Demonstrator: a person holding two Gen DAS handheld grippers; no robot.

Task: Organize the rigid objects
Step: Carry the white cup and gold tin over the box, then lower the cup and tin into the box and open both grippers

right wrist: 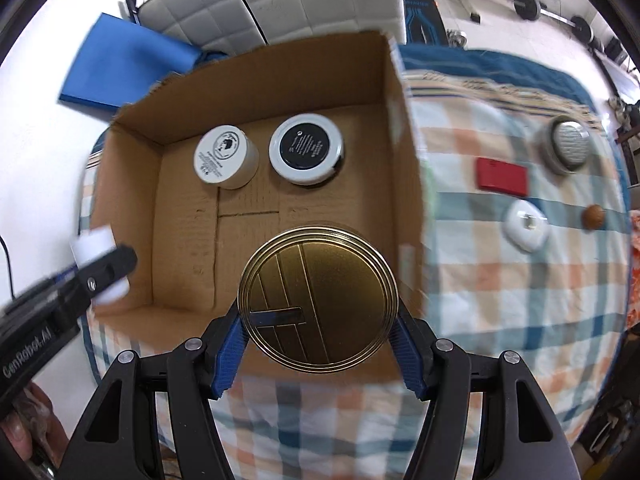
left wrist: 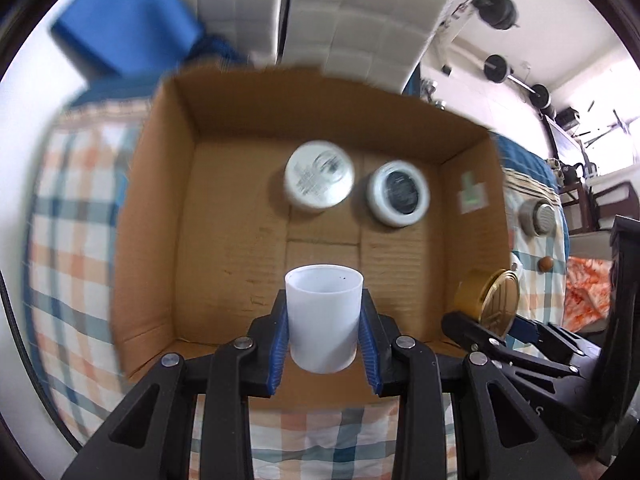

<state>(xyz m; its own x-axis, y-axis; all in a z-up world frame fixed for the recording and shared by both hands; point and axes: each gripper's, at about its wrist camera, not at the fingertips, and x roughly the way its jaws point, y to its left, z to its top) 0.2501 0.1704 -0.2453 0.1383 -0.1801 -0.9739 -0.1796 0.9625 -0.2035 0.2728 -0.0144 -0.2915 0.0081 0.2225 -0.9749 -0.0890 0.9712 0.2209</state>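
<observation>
Upright, white cup (left wrist: 323,320) in left tool (left wrist: 325,354), mouth up.

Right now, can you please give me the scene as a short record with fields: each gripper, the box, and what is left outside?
left gripper: jaws shut on white cup, above the box's near edge
right gripper: jaws shut on gold tin
cardboard box: open, holds white jar and black-lidded jar, side by side
outside, on checked cloth: red block, silver round object, white round object, small brown ball
</observation>
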